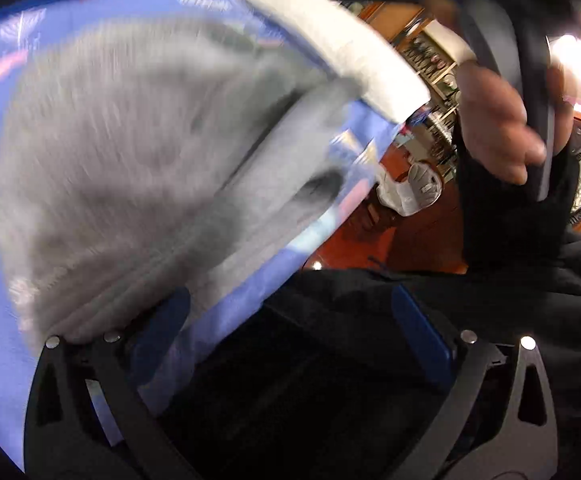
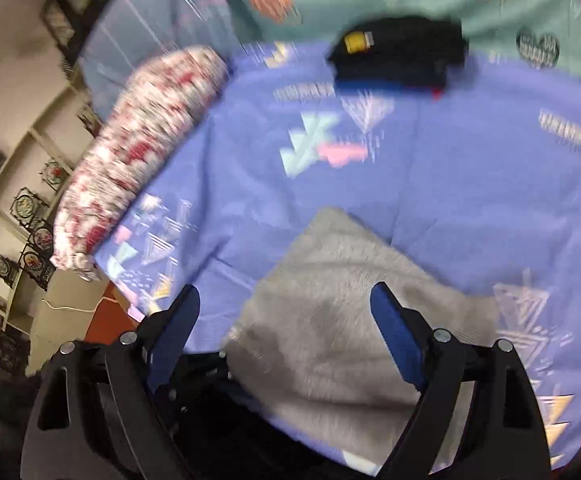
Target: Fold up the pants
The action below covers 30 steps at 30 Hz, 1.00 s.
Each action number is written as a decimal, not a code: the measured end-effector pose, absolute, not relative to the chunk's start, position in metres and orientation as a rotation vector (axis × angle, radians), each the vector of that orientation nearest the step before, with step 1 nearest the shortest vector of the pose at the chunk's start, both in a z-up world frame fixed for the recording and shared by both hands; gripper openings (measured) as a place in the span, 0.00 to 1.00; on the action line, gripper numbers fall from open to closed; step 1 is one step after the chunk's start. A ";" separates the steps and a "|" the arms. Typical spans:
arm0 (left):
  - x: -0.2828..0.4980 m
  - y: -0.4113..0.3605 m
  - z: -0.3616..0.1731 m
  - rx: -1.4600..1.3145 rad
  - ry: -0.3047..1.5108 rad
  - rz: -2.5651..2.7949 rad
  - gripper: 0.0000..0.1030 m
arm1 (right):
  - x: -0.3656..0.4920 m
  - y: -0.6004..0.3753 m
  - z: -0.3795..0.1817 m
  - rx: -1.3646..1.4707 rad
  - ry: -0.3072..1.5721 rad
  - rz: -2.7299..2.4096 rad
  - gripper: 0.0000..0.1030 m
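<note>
1. Lying on the blue bed sheet (image 2: 430, 184), the grey pants (image 2: 330, 320) look already folded into a compact, thick bundle; both pictures are blurred, so fine details are hard to read
2. In the right wrist view the right gripper (image 2: 286, 320) has its jaws wide apart, with nothing between them; the grey bundle lies under and in front of it, and I cannot tell if a finger touches the cloth
3. In the left wrist view the left gripper (image 1: 290, 312) is also spread open and grips nothing; the pants (image 1: 130, 168) are just beside its left finger, near the edge of the bed
4. A hand (image 1: 494, 120) is seen at the right of the left view, holding the dark handle of the other gripper
5. My judgement is that the main folds are done, since no loose leg is visible; what may be left is one more fold or moving the bundle away
6. Other things on the bed: a dark folded garment (image 2: 398, 52) far behind, and a red and white patterned roll (image 2: 138, 144) at the left side
</note>
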<state>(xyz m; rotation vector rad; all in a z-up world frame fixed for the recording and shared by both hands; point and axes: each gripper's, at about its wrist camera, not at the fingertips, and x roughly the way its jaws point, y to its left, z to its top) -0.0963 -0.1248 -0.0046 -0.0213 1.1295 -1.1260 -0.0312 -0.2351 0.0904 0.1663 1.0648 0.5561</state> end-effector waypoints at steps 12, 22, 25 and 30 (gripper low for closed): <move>-0.119 -0.082 0.065 0.045 0.802 -1.100 0.98 | 0.011 -0.208 0.096 0.369 1.112 0.740 0.93; -0.089 -0.096 0.013 -0.024 0.954 -1.059 0.98 | 0.058 -0.206 0.017 0.524 1.268 0.687 0.84; -0.090 -0.082 0.036 -0.032 0.904 -1.073 0.98 | 0.024 -0.243 0.073 0.469 1.083 0.711 0.90; -0.042 -0.041 0.047 -0.150 0.893 -0.914 0.98 | -0.049 -0.350 0.096 0.402 0.958 0.397 0.99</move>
